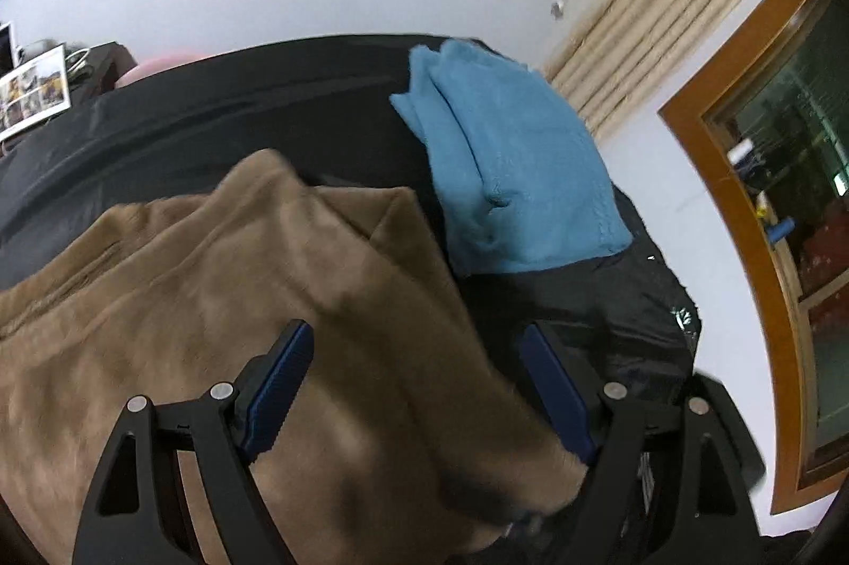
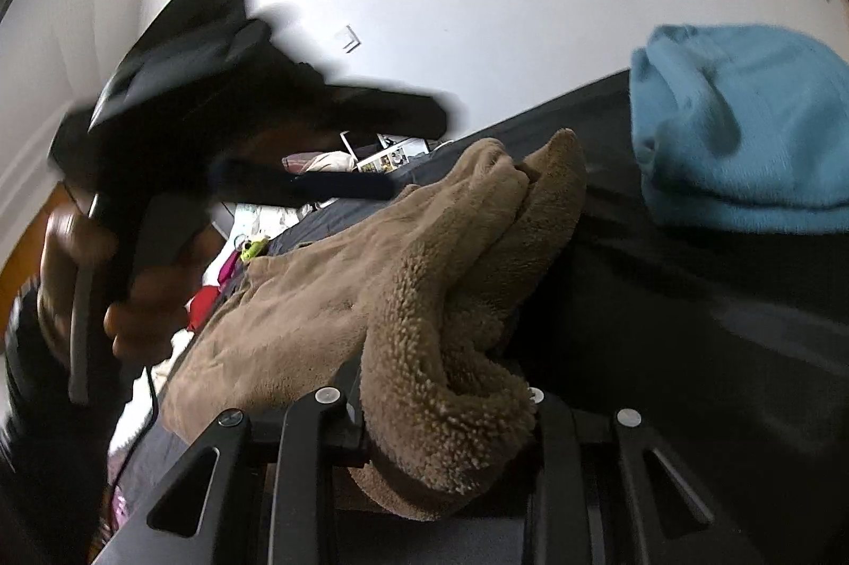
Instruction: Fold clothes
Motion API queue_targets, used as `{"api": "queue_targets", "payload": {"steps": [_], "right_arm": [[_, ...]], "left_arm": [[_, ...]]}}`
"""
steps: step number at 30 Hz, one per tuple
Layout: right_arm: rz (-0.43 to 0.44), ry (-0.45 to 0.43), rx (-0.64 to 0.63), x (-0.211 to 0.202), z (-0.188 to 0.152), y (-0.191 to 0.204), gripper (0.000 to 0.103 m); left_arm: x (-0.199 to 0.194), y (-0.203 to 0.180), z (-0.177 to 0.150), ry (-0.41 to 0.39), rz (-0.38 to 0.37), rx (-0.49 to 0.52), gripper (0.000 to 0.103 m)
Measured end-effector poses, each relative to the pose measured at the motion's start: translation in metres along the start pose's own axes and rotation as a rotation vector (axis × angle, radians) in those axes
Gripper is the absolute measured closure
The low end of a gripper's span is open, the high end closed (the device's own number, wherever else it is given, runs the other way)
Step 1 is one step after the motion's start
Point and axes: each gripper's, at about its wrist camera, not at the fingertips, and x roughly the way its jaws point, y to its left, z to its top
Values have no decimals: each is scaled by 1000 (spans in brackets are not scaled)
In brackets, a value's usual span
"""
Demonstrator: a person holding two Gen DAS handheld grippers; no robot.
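A brown fleece garment [image 1: 223,300] lies bunched on a black-covered surface [image 1: 212,109]. My left gripper [image 1: 414,384] is open, its blue pads apart, hovering over the garment's right edge. In the right wrist view my right gripper [image 2: 443,400] is shut on a bunched fold of the brown garment [image 2: 424,300], which drapes over its fingers. A folded blue garment [image 1: 509,162] lies beyond the brown one; it also shows in the right wrist view [image 2: 743,124]. The left gripper [image 2: 339,185], blurred and held by a hand, shows at the left in the right wrist view.
A white wall stands behind the surface. A wooden-framed cabinet [image 1: 743,215] and beige curtain [image 1: 663,2] are at right. Photos and clutter [image 1: 32,98] sit at far left. The black cover's edge [image 1: 684,326] drops off at right.
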Motion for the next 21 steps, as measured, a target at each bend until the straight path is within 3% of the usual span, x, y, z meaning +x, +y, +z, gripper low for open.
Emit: {"api": "queue_targets", "payload": {"steps": [9, 21], "right_arm": [[-18, -14, -103, -1, -6, 20, 73], [-41, -31, -208, -1, -18, 43, 73]], "left_arm": [[52, -26, 26, 166, 125, 111, 19], [67, -27, 16, 216, 305, 238, 19]]}}
